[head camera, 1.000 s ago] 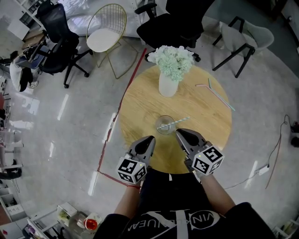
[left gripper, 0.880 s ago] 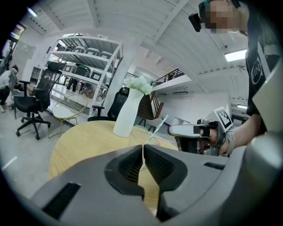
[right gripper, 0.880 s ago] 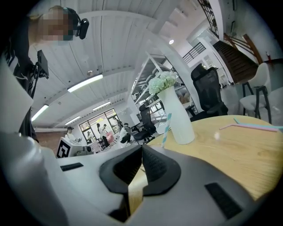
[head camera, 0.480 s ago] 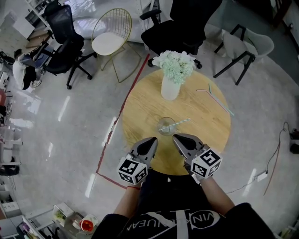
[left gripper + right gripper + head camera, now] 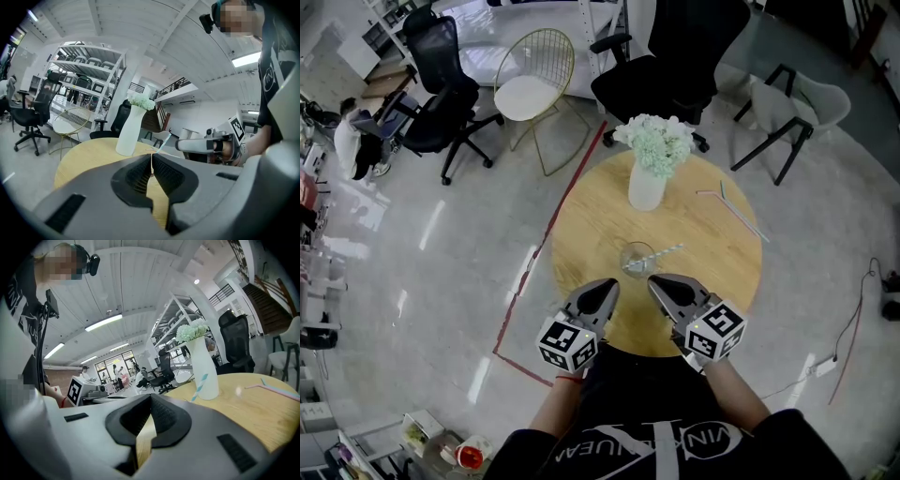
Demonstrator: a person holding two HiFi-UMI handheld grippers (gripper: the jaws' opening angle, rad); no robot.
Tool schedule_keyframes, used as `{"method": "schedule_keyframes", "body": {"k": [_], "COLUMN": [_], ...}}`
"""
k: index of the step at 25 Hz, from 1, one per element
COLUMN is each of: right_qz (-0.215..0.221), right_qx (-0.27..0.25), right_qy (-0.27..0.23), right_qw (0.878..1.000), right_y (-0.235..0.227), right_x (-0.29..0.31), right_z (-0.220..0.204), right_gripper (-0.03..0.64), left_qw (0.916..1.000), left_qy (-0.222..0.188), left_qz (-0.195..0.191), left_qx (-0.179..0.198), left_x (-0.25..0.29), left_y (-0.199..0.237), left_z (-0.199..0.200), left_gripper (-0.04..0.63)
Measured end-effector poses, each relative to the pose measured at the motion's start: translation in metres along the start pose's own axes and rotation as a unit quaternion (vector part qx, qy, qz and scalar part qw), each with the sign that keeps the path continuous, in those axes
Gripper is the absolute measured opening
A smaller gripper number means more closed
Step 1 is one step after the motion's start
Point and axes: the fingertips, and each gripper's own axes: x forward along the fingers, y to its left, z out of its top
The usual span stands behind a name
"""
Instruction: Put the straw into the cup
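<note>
The striped straw (image 5: 666, 251) stood slanted in the clear glass cup (image 5: 636, 259), on the round, pale wood-grain table (image 5: 591, 216). The left gripper (image 5: 605, 287) and the right gripper (image 5: 660, 281), with ribbed dark pads, were clenched on nothing at the near edge, just short of the cup. 2 spare straws (image 5: 741, 214) lay near the far right rim.

White lettering on my black shirt (image 5: 652, 441) seems to begin "VIN"; the rest I cannot read.
</note>
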Motion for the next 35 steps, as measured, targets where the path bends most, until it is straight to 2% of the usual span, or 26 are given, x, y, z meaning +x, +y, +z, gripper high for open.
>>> {"method": "schedule_keyframes", "body": {"k": [13, 35], "right_qz": [0.022, 0.021], "right_qx": [-0.014, -0.014], "right_qy": [-0.005, -0.007], "right_qw": [1.000, 1.000], "right_y": [0.010, 0.008], "right_x": [-0.001, 0.006], "right_z": [0.019, 0.024], "right_gripper": [0.003, 0.003], "left_qw": [0.9996, 0.9996], "left_qy": [-0.026, -0.023], "left_qz": [-0.001, -0.014], "left_qx": [-0.004, -0.007], "left_x": [-0.007, 0.001], "left_y": [-0.004, 0.004], "left_z": [0.023, 0.026], "left_gripper": [0.020, 0.020]}}
